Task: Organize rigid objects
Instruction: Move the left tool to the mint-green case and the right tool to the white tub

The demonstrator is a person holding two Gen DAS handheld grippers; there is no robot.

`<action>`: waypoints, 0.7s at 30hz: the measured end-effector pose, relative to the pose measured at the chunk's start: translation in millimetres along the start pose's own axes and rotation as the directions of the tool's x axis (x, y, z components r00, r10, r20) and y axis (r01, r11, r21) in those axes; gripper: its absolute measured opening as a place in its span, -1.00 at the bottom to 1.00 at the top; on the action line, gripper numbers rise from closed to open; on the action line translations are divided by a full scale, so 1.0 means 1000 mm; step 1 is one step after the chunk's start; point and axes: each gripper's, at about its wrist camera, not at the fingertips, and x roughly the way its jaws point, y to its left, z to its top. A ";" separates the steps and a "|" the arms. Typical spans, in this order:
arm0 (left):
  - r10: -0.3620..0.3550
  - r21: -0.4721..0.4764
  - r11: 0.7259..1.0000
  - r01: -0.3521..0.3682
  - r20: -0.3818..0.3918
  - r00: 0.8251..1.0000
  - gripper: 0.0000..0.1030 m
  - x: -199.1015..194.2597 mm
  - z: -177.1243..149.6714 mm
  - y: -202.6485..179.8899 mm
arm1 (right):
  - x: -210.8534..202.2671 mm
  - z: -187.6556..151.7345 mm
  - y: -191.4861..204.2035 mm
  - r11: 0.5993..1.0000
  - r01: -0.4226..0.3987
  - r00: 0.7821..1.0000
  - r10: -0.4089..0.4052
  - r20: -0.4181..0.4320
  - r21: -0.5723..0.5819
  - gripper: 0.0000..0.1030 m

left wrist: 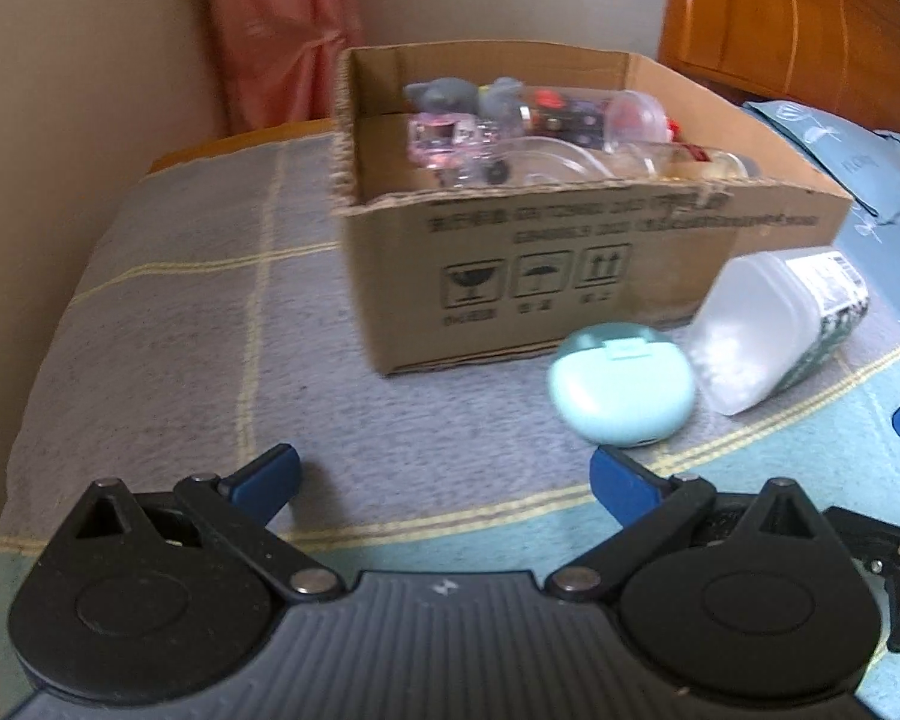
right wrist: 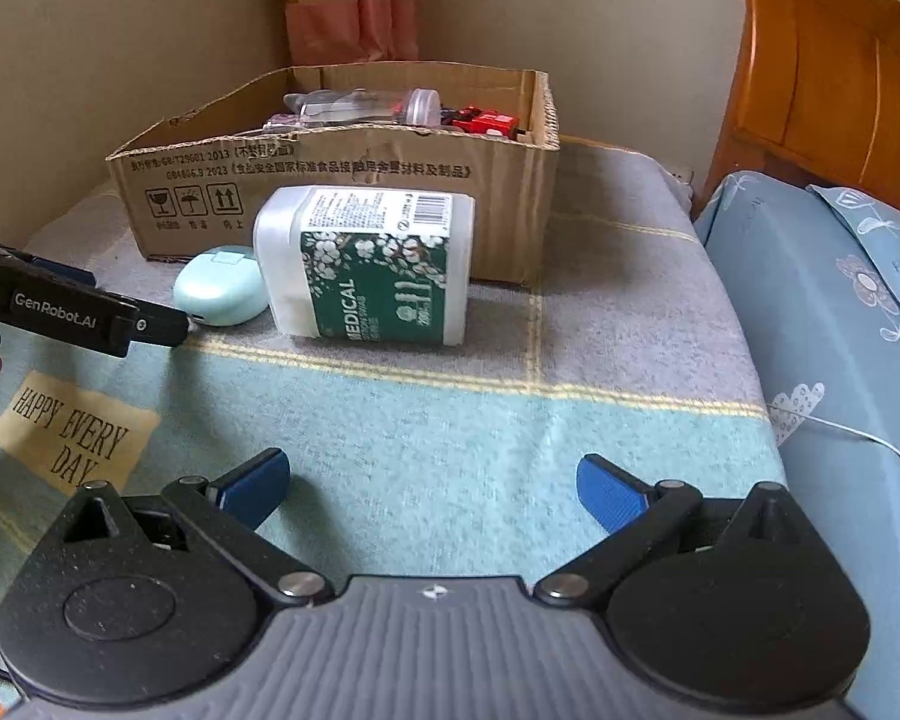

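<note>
With both jaws spread and empty, the left gripper point(left wrist: 444, 474) should straddle the mint case point(left wrist: 621, 387) squarely before closing, while the right gripper point(right wrist: 432, 483) takes the swab box point(right wrist: 366, 267) across its narrow sides for the cardboard box point(right wrist: 342, 174).

Your left wrist view is motion-blurred: the cardboard box point(left wrist: 570, 252) print is unreadable. The box wall hides the lower parts of its contents. The left gripper point(right wrist: 144, 324) is cut off at the right wrist view's edge.
</note>
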 end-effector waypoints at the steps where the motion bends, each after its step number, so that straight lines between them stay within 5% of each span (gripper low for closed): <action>1: 0.003 -0.004 1.000 -0.003 0.000 1.000 0.99 -0.001 -0.001 0.002 | 0.002 0.002 0.002 1.000 -0.004 1.000 0.004 0.004 -0.004 1.00; 13: -0.005 0.004 1.000 0.005 0.004 1.000 0.99 -0.004 -0.005 0.011 | 0.017 0.034 0.020 0.999 -0.006 0.993 0.000 0.115 0.053 1.00; 21: -0.006 0.007 1.000 0.006 -0.007 1.000 0.99 -0.005 -0.004 0.010 | 0.020 0.049 0.017 0.993 0.064 0.987 -0.078 0.143 0.096 1.00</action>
